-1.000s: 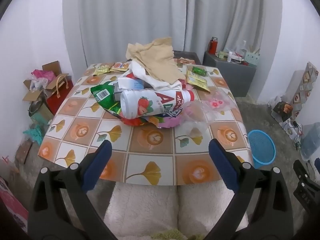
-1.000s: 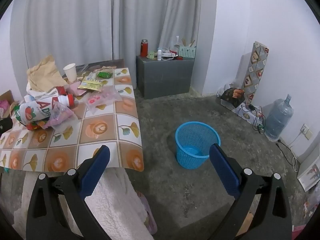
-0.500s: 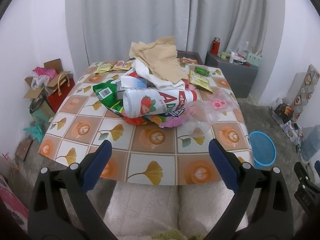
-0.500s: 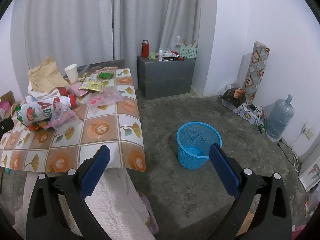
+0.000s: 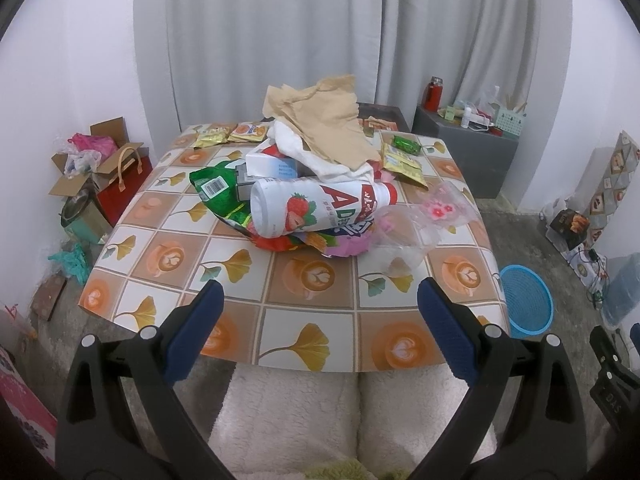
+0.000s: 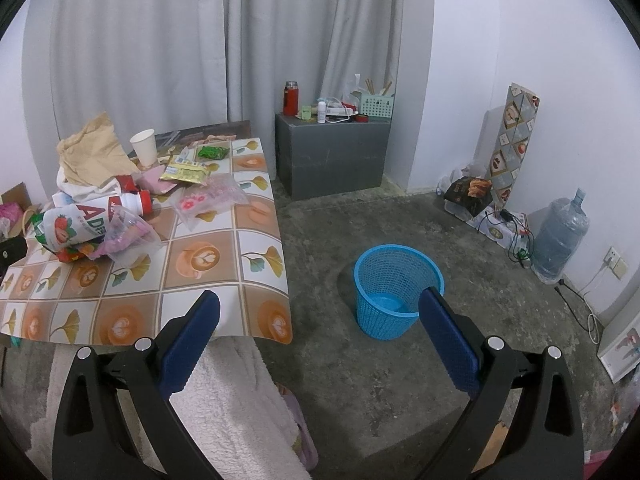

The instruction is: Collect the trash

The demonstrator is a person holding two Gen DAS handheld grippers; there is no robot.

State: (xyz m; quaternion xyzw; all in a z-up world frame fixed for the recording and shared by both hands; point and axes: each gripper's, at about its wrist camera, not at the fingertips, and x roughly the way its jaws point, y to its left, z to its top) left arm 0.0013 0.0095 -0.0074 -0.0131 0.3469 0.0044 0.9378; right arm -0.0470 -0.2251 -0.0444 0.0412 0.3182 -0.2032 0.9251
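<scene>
A heap of trash sits mid-table: a white strawberry-print bottle [image 5: 316,208] lying on its side, a green wrapper [image 5: 216,192], brown crumpled paper [image 5: 324,124], a clear plastic bag [image 5: 424,220] and yellow packets [image 5: 400,162]. My left gripper [image 5: 318,304] hangs open over the table's near edge, short of the heap. The right wrist view shows the same bottle [image 6: 84,220], a paper cup [image 6: 144,146] and a blue mesh bin [image 6: 396,290] on the floor. My right gripper [image 6: 318,312] is open and empty, between the table's corner and the bin.
The table [image 5: 304,320] wears a tiled leaf-print cloth, with a fluffy white seat [image 5: 288,412] below its near edge. A grey cabinet [image 6: 332,156] stands by the curtain. Boxes and a red bag [image 5: 120,188] sit left of the table. A water jug [image 6: 560,236] and cables lie along the right wall.
Both views have shifted slightly; the left gripper has backed a little away from the table. Both grippers stay open and nothing on the table has moved.
</scene>
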